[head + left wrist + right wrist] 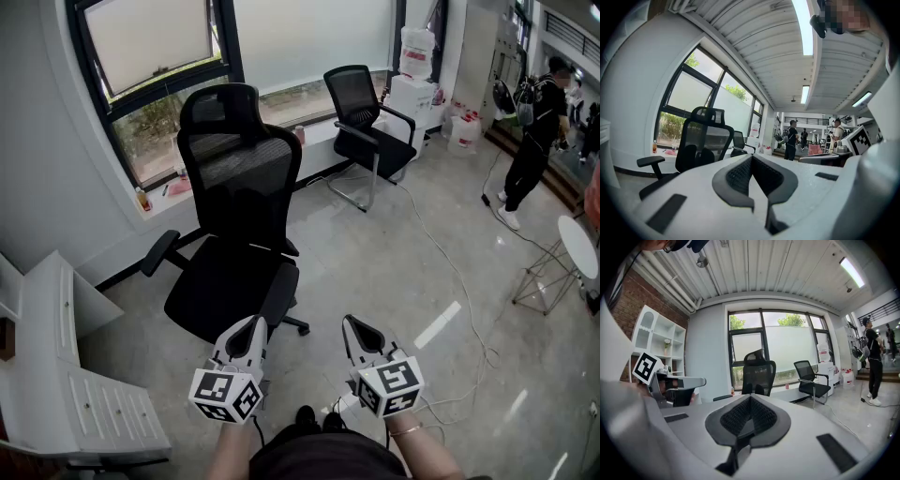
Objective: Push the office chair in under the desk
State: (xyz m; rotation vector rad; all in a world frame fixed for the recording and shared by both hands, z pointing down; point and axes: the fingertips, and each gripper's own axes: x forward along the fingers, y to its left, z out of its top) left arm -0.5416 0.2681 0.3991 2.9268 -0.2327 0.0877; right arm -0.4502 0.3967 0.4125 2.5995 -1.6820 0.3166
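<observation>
Head view: office chair (239,206) stands on the glossy grey floor (394,272), ahead of both grippers and untouched, its seat nearest the left gripper (254,325). White bench (56,375) lies off to its left. Left gripper and right gripper (352,325): fingers closed tight, holding nothing. Office chair: black mesh back, curved headrest, padded seat, wheeled base

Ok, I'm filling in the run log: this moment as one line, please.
stage: pre-contact | chair: untouched, seat toward the grippers | left gripper: shut, empty | right gripper: shut, empty
</observation>
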